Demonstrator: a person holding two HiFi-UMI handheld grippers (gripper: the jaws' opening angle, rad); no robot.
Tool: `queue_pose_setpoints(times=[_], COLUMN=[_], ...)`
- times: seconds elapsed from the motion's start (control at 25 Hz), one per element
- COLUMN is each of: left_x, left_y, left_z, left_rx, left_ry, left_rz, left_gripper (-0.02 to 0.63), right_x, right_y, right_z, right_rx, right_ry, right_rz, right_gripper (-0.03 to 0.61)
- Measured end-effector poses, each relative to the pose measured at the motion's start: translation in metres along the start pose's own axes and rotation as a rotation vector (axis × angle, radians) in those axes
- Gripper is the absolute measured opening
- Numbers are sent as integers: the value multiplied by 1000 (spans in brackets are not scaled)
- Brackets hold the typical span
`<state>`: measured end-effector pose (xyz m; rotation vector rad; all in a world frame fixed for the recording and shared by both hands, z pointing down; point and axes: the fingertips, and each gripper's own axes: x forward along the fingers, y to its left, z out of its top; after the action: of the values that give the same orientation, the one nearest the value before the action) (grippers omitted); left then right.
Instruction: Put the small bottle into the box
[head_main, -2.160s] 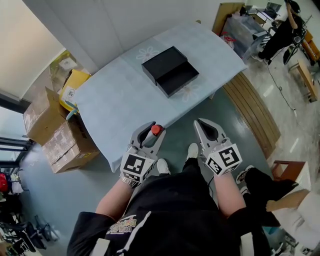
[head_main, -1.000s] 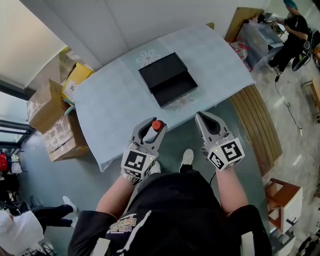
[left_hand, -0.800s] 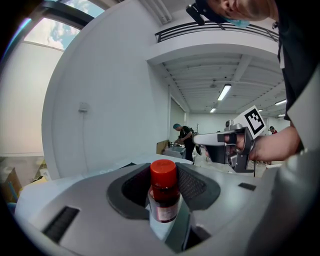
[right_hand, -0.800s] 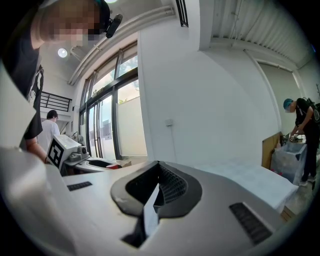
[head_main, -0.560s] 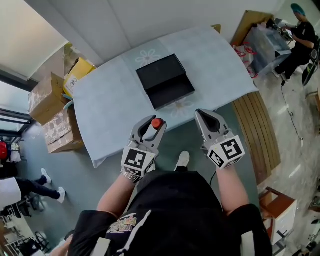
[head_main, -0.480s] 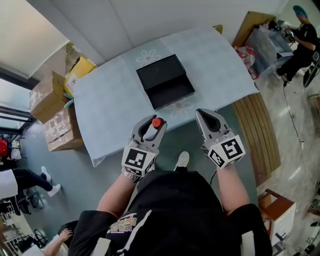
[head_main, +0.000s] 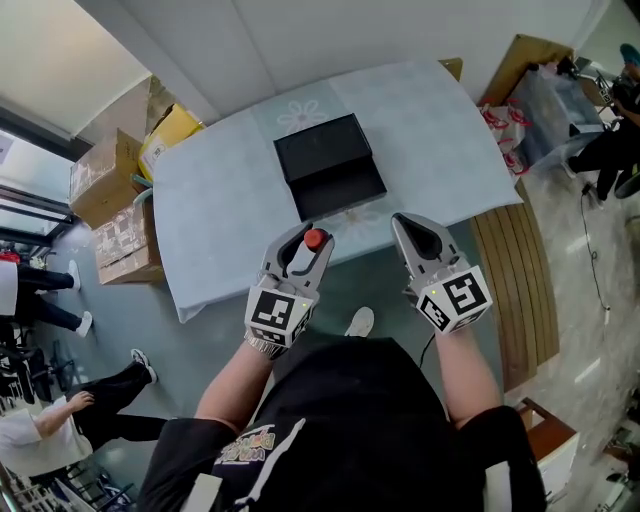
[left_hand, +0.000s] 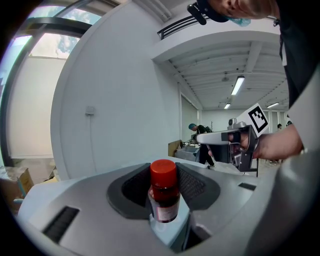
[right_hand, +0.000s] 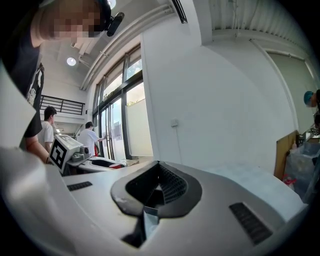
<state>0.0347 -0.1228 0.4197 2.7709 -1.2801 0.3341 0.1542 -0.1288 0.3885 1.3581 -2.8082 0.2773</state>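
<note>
My left gripper (head_main: 306, 243) is shut on a small bottle (head_main: 305, 253) with a red cap, held upright below the table's near edge. In the left gripper view the bottle (left_hand: 164, 200) stands between the dark pads of that gripper (left_hand: 164, 176). An open black box (head_main: 330, 166) lies on the light blue tablecloth (head_main: 220, 200), beyond both grippers. Just to the right, my right gripper (head_main: 417, 235) is shut with nothing in it. The right gripper view shows the jaws of that gripper (right_hand: 157, 169) meeting at the tips.
Cardboard boxes (head_main: 112, 215) and a yellow box (head_main: 172, 129) are stacked left of the table. A slatted wooden bench (head_main: 512, 272) runs along the right side. People walk at the lower left (head_main: 45, 420), and a seated person (head_main: 610, 145) is at the far right.
The view has shifted a little and the table sits slightly nearer. Both grippers keep their places, the bottle still held. People have walked into view at the left.
</note>
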Motion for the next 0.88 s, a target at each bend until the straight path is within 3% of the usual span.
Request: queue_pose_setpoints(times=[0.44, 0.88], left_x=[34, 81], left_y=[1, 28], left_z=[7, -12], left_rx=[20, 28], left_ry=[4, 12], left_rz=[13, -24], left_gripper=[156, 157], right_x=[-7, 20], right_y=[-27, -50], right_z=[-1, -10], right_rx=[21, 25], right_ry=[7, 32], right_rz=[-17, -65], right_gripper=[8, 8])
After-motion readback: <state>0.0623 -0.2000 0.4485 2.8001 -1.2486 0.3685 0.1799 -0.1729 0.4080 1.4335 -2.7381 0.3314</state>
